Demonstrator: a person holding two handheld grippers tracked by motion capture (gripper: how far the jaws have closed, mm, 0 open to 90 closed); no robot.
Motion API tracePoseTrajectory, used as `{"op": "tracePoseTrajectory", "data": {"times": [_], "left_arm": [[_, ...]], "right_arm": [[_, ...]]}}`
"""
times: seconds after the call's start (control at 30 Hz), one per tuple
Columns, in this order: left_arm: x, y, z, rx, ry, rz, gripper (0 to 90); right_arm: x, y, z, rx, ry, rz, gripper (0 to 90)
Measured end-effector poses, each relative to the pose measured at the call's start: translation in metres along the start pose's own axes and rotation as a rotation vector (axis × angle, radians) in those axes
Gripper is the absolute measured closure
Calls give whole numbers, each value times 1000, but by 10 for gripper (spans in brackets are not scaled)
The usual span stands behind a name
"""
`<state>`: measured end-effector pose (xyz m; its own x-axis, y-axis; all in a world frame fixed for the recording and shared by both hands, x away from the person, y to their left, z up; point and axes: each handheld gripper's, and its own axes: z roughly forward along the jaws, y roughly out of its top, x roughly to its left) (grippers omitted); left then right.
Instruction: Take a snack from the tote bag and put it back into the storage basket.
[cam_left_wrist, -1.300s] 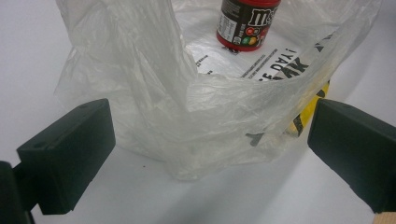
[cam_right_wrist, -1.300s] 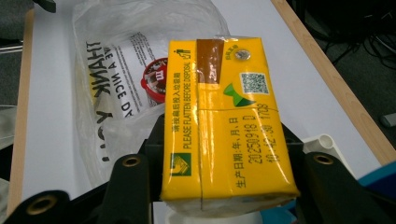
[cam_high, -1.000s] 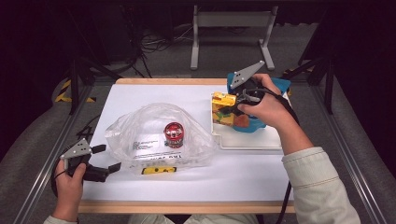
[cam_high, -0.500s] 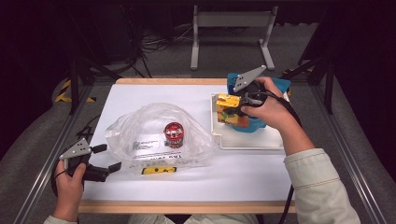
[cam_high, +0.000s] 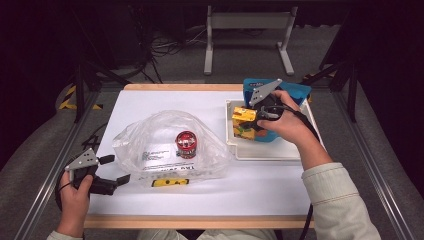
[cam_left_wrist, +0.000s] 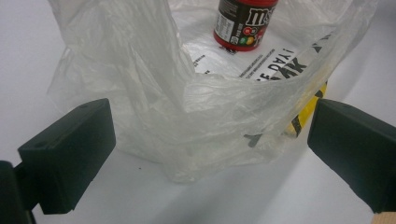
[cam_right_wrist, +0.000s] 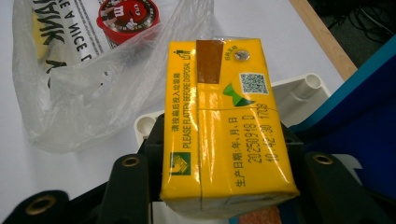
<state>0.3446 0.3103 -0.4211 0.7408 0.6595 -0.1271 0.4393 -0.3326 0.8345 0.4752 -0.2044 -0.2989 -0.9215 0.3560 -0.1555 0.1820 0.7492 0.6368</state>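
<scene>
Clamping a yellow rectangular drink carton (cam_right_wrist: 227, 121) between its jaws, the right gripper (cam_high: 255, 116) holds it over the white plastic tray (cam_high: 280, 150) at centre right of the high view. Lower left, the left gripper (cam_high: 114, 170) rests with jaws apart beside the clear crinkled plastic bag (cam_high: 150, 145) holding a red round candy tub (cam_high: 186, 144).
</scene>
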Motion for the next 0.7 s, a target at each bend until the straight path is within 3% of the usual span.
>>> {"op": "tracePoseTrajectory", "data": {"times": [0.7], "left_arm": [[-1,0,-1,-4,5,2,19]], "right_arm": [[0,-20,36,20,38,37,546]]}}
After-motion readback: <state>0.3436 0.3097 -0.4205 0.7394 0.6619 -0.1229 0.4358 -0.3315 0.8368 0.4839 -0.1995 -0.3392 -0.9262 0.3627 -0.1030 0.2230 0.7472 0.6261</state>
